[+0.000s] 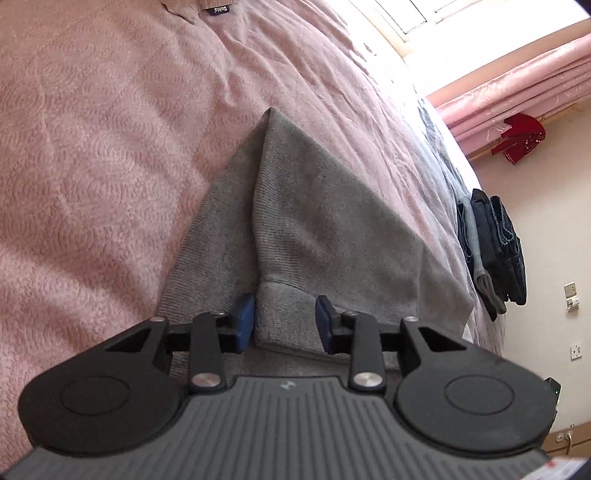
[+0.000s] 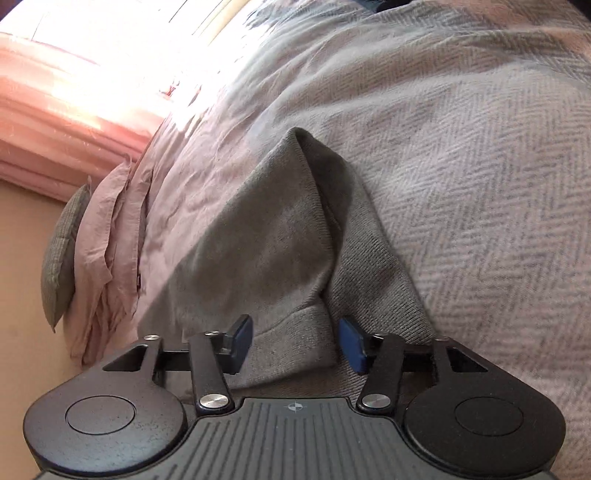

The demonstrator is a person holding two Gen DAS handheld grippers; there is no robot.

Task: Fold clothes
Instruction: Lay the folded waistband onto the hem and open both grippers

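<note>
A grey knit garment lies folded on the bed, rising to a pointed fold away from both cameras. Its ribbed hem sits flat between the blue pads of my left gripper, whose jaws stand apart and do not pinch it. In the right wrist view the same grey garment lies under my right gripper. That gripper is open wide, with the ribbed edge between its blue pads and uncrumpled.
A pink textured bedspread covers the bed on the left, and a grey herringbone blanket on the right. Another pink garment with a navy label lies far off. Folded jeans are stacked at the bed edge. Pillows and pink curtains stand beyond.
</note>
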